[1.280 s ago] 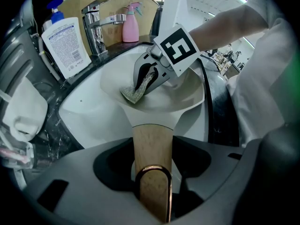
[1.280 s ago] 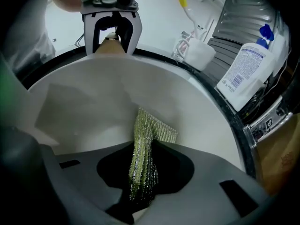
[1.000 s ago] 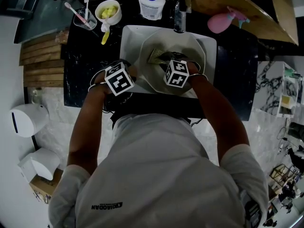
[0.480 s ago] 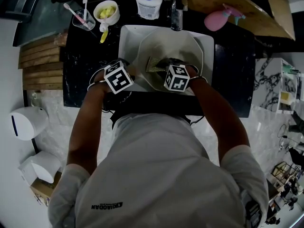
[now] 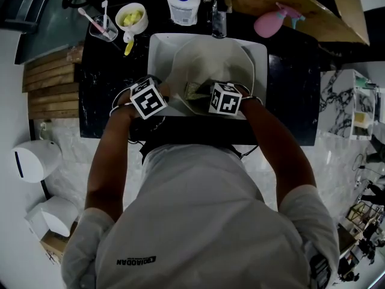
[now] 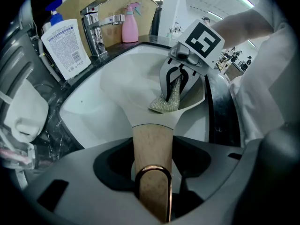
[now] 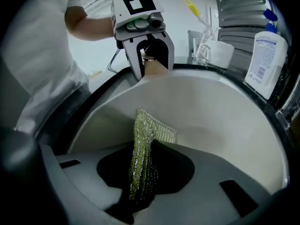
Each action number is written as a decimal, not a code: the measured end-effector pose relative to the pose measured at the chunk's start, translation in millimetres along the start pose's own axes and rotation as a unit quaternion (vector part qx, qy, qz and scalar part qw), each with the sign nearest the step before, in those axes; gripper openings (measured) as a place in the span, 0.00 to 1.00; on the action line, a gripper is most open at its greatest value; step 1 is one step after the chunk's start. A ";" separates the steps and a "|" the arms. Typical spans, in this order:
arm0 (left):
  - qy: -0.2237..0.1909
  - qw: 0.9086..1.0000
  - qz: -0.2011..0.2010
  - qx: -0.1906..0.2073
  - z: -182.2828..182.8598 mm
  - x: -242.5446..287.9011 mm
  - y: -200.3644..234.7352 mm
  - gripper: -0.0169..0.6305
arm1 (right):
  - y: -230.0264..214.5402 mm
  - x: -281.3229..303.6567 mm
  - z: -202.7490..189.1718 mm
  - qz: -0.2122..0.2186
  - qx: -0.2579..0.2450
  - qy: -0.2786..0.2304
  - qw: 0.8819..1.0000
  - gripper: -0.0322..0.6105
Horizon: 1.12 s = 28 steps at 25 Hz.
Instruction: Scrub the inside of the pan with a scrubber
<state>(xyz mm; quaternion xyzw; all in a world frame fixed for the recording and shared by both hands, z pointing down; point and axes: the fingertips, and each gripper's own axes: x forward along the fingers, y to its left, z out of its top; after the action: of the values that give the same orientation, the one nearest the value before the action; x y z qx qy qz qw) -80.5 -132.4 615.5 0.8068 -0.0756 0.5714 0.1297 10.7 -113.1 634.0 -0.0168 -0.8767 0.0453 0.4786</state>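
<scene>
The white sink (image 5: 157,53), set in the dark tabletop (image 5: 99,95), contained the pale pan (image 5: 210,59). The left gripper (image 6: 151,172) had its fingers clenched on the pan's wooden handle (image 6: 151,142), near left. The right gripper (image 7: 140,186) pinched the green scrubber (image 7: 153,130), apparently pressed against the pan's inner wall.

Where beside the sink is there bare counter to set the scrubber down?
Bare counter lies right of the sink, in front of the pink spray bottle. Another bare patch lies left of the sink, in front of the toothbrush cup. The back edge is crowded: bowl, bottle, faucet. The pan fills the sink.
</scene>
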 end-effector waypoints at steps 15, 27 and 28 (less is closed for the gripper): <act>0.000 1.000 0.001 0.000 0.2 0.2 0.7 0.41 | 15.0 2.3 -1.3 0.063 0.031 -0.010 0.997 0.20; 0.001 1.000 0.000 0.000 -0.3 0.1 0.8 0.41 | 10.1 -5.3 1.0 0.056 0.045 -0.034 0.997 0.20; 0.001 1.000 0.001 0.000 -0.2 -0.1 1.0 0.41 | 5.3 -9.5 1.5 0.044 0.053 -0.043 0.997 0.20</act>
<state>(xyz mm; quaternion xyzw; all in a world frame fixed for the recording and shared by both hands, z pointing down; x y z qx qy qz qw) -81.0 -133.2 615.5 0.8061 -0.0760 0.5725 0.1294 14.4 -108.6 624.7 -0.0281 -0.8911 0.1138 0.4384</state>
